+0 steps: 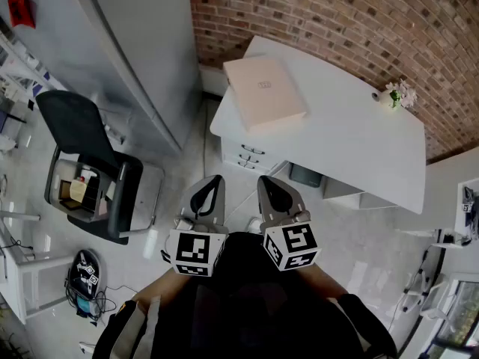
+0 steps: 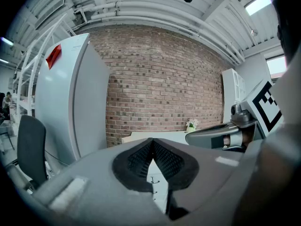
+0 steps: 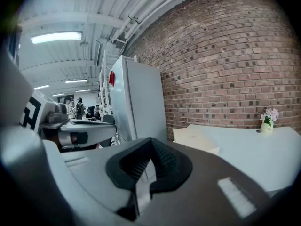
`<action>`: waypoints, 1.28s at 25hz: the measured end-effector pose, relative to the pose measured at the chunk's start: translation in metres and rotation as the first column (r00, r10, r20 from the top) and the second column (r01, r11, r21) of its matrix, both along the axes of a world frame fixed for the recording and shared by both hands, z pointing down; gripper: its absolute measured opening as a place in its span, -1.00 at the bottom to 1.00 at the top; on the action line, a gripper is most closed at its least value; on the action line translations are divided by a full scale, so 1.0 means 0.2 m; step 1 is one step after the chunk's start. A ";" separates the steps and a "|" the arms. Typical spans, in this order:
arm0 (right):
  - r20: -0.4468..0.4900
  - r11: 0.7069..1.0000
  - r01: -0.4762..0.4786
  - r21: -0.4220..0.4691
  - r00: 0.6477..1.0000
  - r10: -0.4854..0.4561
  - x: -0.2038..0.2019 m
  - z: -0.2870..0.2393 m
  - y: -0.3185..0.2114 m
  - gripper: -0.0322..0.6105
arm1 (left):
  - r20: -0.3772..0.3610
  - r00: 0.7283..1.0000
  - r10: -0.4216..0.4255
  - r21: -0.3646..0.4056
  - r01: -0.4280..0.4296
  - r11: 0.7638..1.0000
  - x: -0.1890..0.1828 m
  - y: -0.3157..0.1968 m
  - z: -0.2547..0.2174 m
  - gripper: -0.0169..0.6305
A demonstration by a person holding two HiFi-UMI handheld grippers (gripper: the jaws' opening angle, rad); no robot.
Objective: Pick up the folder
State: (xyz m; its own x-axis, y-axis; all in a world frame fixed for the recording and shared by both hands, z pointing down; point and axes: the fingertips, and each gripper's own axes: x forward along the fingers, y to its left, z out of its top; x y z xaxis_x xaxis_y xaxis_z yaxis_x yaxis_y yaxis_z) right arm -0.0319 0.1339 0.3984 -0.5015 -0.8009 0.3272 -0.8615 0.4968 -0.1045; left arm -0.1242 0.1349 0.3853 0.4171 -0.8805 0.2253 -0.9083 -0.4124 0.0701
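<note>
The folder (image 1: 263, 92) is a flat, pale beige case lying on the left end of the white desk (image 1: 352, 144). The right gripper view shows the folder (image 3: 195, 140) ahead and to the right on the desk (image 3: 254, 157). My left gripper (image 1: 215, 182) and right gripper (image 1: 265, 183) hang side by side over the floor, well short of the desk's front edge. Both are shut with nothing between the jaws. In its own view the left gripper (image 2: 151, 141) has its pads pressed together, and so does the right gripper (image 3: 150, 141).
A tall grey cabinet (image 1: 127, 43) stands left of the desk against the brick wall (image 1: 337, 13). A black office chair (image 1: 82, 140) is at the left. A drawer unit (image 1: 251, 155) sits under the desk. A small flower vase (image 1: 394, 94) stands at the desk's far right.
</note>
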 end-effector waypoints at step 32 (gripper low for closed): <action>0.064 1.000 0.005 -0.002 0.998 -0.005 0.53 0.01 -0.12 -0.89 | 0.021 1.000 -0.017 -0.034 0.017 0.999 0.52 -0.13 0.01 -0.96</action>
